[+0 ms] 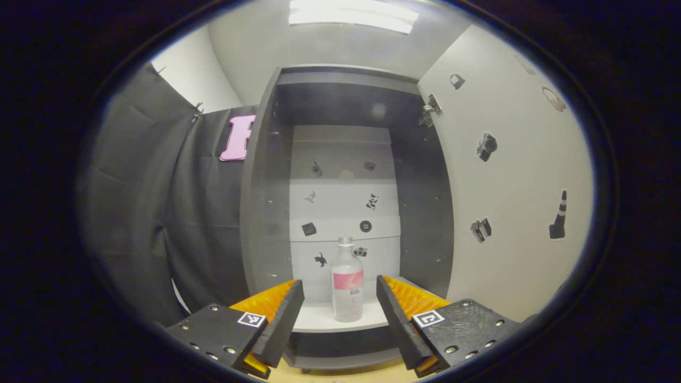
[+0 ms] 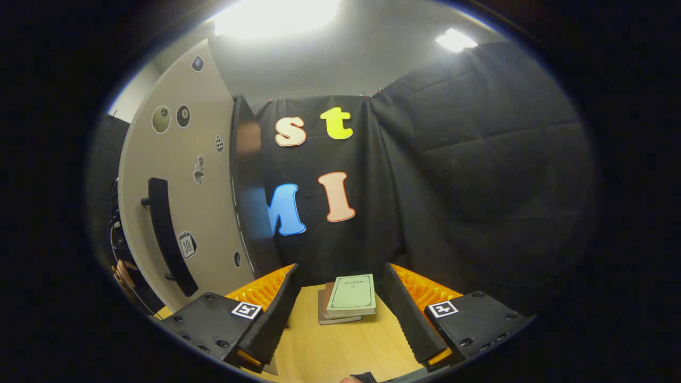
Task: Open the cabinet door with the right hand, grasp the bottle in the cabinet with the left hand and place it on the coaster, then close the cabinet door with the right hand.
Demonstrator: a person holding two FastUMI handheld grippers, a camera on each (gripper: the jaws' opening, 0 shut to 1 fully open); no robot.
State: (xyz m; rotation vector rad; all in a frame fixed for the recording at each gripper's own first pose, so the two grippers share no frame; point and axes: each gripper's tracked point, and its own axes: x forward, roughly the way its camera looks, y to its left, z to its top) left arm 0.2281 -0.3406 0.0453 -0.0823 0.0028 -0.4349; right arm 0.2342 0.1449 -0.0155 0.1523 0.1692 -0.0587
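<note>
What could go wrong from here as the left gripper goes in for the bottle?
1. The clear plastic bottle with the pink label is tall, narrow and stands alone on the white cabinet shelf; a glancing touch from one finger of the open left gripper might tip it.
2. The opened pale cabinet door with the black bar handle hangs unheld beside the open right gripper; it could swing back into the reach.

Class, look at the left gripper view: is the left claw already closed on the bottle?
No: the left claw is open, and the bottle stands untouched inside the cabinet.
</note>
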